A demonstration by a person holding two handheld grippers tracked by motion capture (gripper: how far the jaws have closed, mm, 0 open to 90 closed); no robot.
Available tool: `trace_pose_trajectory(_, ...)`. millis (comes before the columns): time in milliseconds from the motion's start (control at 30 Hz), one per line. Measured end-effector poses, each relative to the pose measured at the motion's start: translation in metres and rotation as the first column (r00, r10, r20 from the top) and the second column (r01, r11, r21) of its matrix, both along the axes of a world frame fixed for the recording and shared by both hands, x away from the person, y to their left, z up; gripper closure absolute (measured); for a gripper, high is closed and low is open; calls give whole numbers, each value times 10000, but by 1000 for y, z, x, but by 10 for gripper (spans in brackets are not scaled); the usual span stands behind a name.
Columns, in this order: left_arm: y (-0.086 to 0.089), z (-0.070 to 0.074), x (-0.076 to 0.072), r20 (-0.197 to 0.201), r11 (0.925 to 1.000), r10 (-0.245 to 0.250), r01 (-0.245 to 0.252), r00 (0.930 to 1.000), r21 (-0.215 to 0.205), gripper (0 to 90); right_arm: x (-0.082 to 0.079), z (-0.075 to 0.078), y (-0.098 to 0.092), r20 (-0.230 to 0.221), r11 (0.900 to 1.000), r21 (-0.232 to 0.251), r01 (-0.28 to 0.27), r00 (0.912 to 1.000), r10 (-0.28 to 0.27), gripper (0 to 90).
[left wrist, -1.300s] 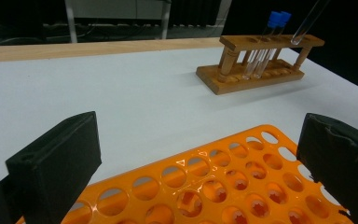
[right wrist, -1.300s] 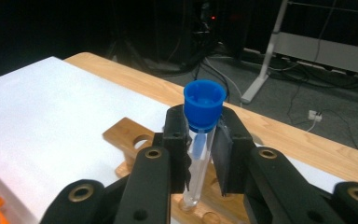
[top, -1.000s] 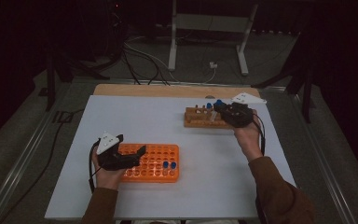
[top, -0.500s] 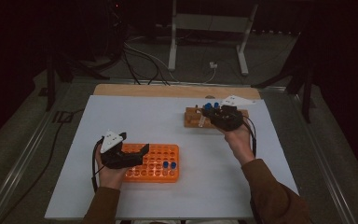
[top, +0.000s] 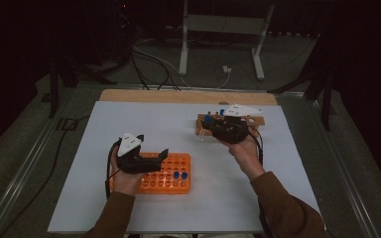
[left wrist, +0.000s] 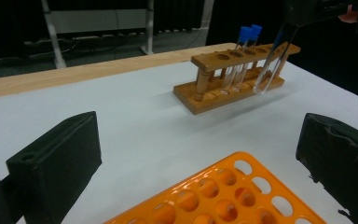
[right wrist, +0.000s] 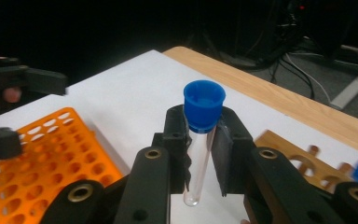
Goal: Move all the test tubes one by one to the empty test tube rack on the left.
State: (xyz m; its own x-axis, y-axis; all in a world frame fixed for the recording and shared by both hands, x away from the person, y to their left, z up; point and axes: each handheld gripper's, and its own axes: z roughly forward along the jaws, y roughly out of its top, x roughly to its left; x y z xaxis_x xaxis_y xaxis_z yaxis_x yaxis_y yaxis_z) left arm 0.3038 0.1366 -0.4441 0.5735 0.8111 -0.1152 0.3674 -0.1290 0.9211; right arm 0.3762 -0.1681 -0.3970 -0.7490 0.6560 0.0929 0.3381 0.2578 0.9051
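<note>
- High view: the right gripper [top: 209, 130] is hovering just in front of the wooden rack [top: 256, 120] at the far right of the white bench [top: 129, 119], grasping a test tube [top: 200, 135]. The left gripper [top: 159, 157] is resting over the orange rack [top: 178, 181].
- Left gripper view: its fingers [left wrist: 56, 161] are standing wide apart, released, above the orange rack [left wrist: 223, 196]; the clear tube [left wrist: 270, 70] is hanging beside the wooden rack [left wrist: 214, 95].
- Right gripper view: the fingers [right wrist: 175, 140] are clenching the blue-capped tube [right wrist: 199, 149] upright.
</note>
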Motion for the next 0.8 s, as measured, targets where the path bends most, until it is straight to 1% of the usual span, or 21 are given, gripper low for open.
trace_pose_trajectory(267, -21, 7, 10, 68, 9975, -667, 666, 9977, 236, 16, -7, 1, 24, -140, 9980, 38, -629, 9979, 629, 768)
trace_pose_trajectory(433, -31, 9, 15, 164, 9965, -803, 799, 9966, 238, 16, -12, 2, 37, -195, 9949, 38, -1011, 9947, 1011, 768)
trace_pose_trajectory(533, -35, 9, 17, 136, 9962, -855, 853, 9962, 196, 16, -14, 3, 44, -196, 9929, -7, -1191, 9927, 1191, 768)
trace_pose_trajectory(633, -39, 7, 19, 112, 9955, -895, 891, 9959, 320, 17, -15, 3, 50, -223, 9913, -81, -1312, 9911, 1310, 768)
trace_pose_trajectory(733, -42, 7, 19, 84, 9940, -1008, 1004, 9949, 431, 47, -16, 2, 54, -345, 9894, -56, -1449, 9889, 1447, 768)
trace_pose_trajectory(800, -45, 7, 18, 111, 9926, -1076, 1067, 9941, 580, 79, -16, 2, 57, -374, 9885, -66, -1510, 9879, 1506, 768)
